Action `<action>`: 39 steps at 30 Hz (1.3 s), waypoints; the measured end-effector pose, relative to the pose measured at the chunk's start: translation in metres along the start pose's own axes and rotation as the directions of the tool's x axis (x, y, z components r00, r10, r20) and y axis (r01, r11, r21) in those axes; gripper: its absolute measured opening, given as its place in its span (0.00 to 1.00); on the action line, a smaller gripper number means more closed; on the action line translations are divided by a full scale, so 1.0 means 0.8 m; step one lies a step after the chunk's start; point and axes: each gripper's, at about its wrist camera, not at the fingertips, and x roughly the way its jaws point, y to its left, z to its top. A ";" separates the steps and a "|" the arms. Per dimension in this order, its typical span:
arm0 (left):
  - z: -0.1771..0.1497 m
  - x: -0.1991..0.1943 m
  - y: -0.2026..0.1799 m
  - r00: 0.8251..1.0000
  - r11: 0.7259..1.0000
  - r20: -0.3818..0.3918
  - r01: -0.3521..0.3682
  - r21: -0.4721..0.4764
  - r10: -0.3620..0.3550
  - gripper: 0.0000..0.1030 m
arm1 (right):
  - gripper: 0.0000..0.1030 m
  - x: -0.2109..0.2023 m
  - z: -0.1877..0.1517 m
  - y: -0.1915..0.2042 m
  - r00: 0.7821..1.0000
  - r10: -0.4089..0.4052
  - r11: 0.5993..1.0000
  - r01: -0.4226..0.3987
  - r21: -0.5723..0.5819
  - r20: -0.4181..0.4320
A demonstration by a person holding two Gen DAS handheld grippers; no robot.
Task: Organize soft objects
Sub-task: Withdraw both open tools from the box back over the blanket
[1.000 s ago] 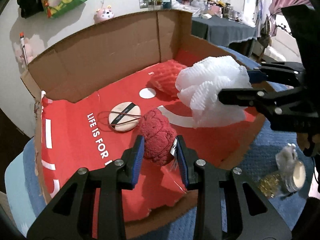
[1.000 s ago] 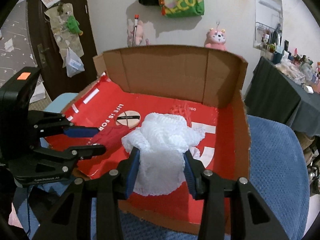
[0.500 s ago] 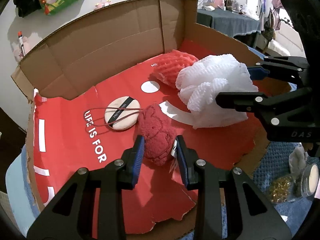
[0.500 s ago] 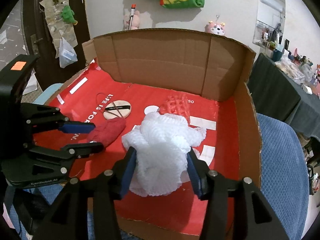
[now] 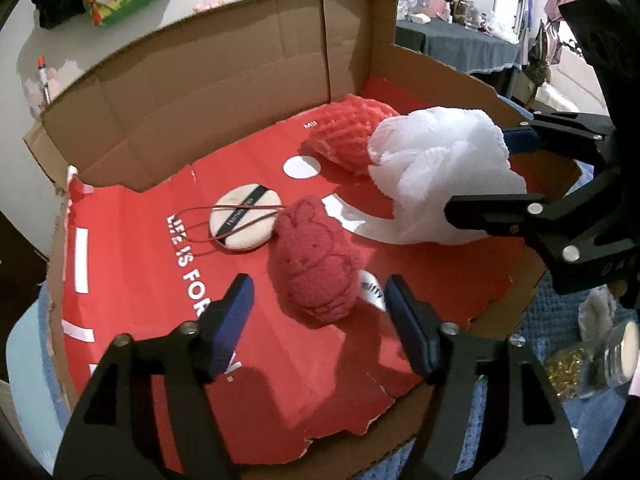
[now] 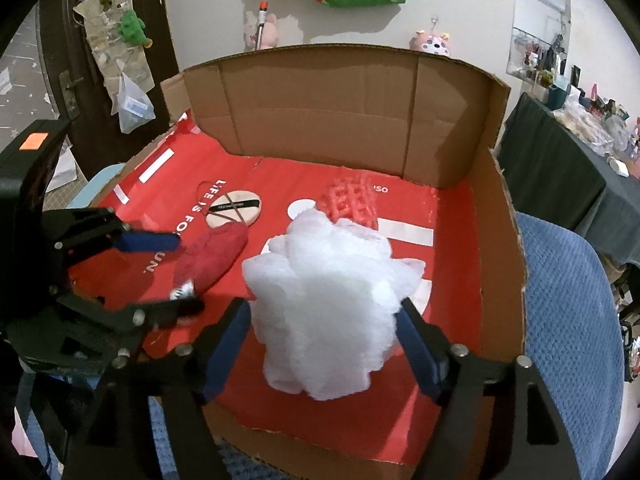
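Left tongs have just been opening; I see their pads apart, clear of the red plush toy lying on the cardboard box floor. Right tongs have also just been opening around the white mesh bath pouf, which rests beside the toy.

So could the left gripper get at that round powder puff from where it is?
Probably not directly: the red plush towel lies between the open left gripper and the powder puff, so it would need to go around.
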 end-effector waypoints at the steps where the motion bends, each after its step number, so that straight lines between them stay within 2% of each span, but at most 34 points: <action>1: -0.001 -0.001 0.000 1.000 1.000 0.000 -0.004 0.001 0.004 0.65 | 0.75 -0.002 0.000 0.000 1.000 0.005 1.000 -0.005 0.002 0.002; 4: -0.003 -0.006 0.004 1.000 1.000 0.000 0.005 -0.024 -0.005 0.65 | 0.78 -0.009 -0.001 -0.001 1.000 0.012 1.000 -0.012 0.011 0.013; 5: -0.003 -0.009 0.005 1.000 1.000 0.003 0.005 -0.029 -0.004 0.65 | 0.84 -0.013 0.000 -0.001 1.000 0.010 1.000 -0.010 0.012 0.021; 8: -0.004 -0.026 0.008 1.000 0.999 0.030 -0.004 -0.049 0.005 0.65 | 0.92 -0.027 0.002 -0.001 0.999 0.008 1.000 -0.009 0.019 0.049; 12: -0.008 -0.053 0.011 0.998 0.996 0.067 -0.001 -0.092 0.007 0.74 | 0.97 -0.047 0.003 -0.002 0.997 0.005 0.999 -0.008 0.039 0.074; 14: -0.012 -0.073 0.009 0.995 0.994 0.099 -0.006 -0.107 0.017 0.74 | 0.99 -0.059 0.001 -0.002 0.996 0.002 0.999 -0.006 0.047 0.089; 19: -0.022 -0.115 -0.002 0.988 0.991 0.149 -0.016 -0.131 0.036 0.80 | 1.00 -0.091 -0.006 0.002 0.992 -0.002 0.998 -0.006 0.060 0.126; 22: -0.031 -0.148 -0.013 0.978 0.990 0.197 -0.040 -0.134 0.066 0.83 | 1.00 -0.115 -0.013 0.009 0.988 -0.007 0.998 -0.003 0.062 0.156; 25: -0.044 -0.186 -0.024 0.964 0.985 0.253 -0.044 -0.166 0.086 0.88 | 1.00 -0.143 -0.022 0.020 0.981 -0.018 0.998 0.007 0.056 0.194; 31: -0.076 -0.250 -0.046 0.931 0.968 0.342 -0.044 -0.247 0.129 0.89 | 1.00 -0.204 -0.056 0.043 0.957 -0.037 0.999 0.023 0.048 0.289; 34: -0.099 -0.282 -0.068 0.902 0.963 0.400 -0.060 -0.262 0.165 0.93 | 1.00 -0.232 -0.078 0.053 0.942 -0.044 0.998 0.028 0.051 0.332; 39: -0.140 -0.325 -0.107 0.850 0.961 0.494 -0.050 -0.272 0.184 0.95 | 1.00 -0.272 -0.117 0.071 0.918 -0.046 0.998 0.026 0.057 0.394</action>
